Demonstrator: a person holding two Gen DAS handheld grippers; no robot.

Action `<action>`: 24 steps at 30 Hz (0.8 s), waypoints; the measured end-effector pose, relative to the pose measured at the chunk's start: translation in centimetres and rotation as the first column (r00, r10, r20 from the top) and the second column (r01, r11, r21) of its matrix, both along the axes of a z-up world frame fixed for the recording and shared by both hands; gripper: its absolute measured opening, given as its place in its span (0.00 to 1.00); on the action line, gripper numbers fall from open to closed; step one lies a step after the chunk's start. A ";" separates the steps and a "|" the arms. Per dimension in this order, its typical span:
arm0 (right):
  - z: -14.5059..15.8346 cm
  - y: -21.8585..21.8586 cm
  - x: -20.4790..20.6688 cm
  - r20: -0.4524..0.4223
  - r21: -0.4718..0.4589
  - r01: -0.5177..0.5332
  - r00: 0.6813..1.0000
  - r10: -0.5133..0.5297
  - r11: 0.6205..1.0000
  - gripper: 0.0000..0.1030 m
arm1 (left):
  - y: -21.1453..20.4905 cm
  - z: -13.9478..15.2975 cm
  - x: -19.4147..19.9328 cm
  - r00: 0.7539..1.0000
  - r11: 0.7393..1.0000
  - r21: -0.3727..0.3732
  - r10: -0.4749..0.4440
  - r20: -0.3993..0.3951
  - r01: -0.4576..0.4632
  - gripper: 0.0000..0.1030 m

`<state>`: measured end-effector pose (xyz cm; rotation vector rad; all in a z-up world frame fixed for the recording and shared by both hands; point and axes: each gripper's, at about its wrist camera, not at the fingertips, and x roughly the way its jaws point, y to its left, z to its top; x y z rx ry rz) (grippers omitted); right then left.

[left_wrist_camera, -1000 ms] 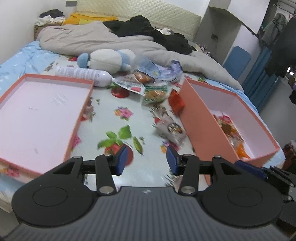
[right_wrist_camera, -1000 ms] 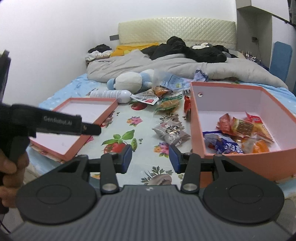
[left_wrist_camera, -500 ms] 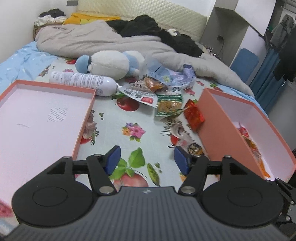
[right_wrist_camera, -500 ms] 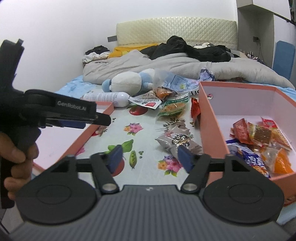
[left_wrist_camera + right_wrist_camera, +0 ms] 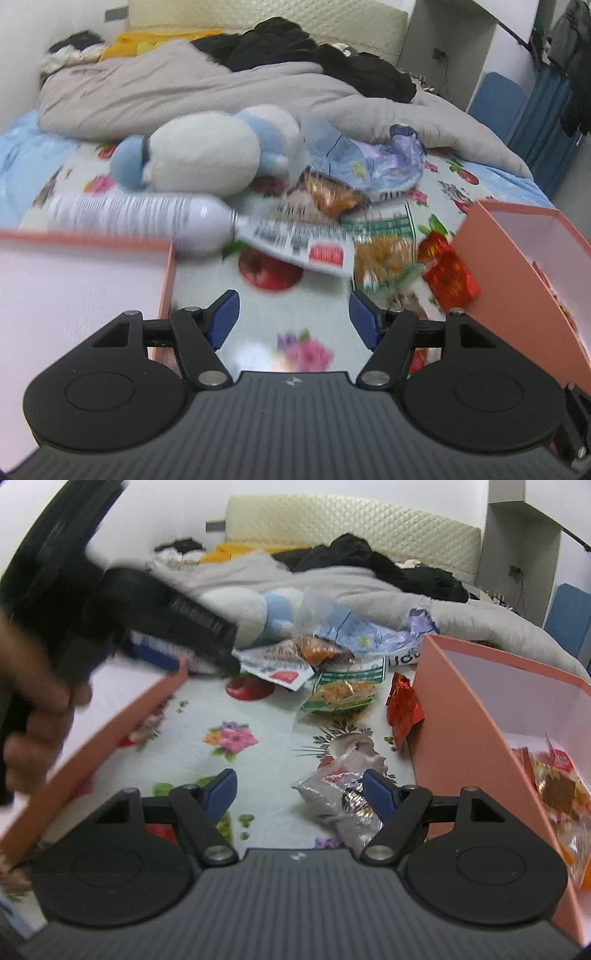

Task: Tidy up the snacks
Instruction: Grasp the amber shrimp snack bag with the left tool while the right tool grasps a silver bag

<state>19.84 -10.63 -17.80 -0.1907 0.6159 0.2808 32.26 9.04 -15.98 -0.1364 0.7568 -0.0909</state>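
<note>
We've pushed left gripper far toward snack pile, jaws wide, empty. Right gripper also wide, empty, nearing grey packet. Box right, part filled. Next grabs look close.

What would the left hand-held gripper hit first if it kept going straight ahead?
Probably the white snack packet with the red label; the left hand-held gripper is open, with only floral bedsheet between. Depth is unclear.
</note>
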 end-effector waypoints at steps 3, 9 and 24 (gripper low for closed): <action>-0.9 0.2 1.2 -0.010 -0.044 0.014 1.000 -0.015 0.999 0.74 | -0.5 0.0 3.3 0.999 0.999 0.039 -0.032 0.003 0.032 0.69; -2.0 0.1 2.8 -0.035 -0.131 0.018 0.999 -0.023 0.991 0.74 | -1.4 -1.2 9.6 0.996 0.992 0.091 -0.086 -0.032 0.088 0.69; -3.2 0.8 5.2 -0.057 -0.233 -0.022 0.998 0.009 0.972 0.75 | -2.8 -4.5 19.4 0.982 0.963 0.206 -0.155 -0.107 0.175 0.69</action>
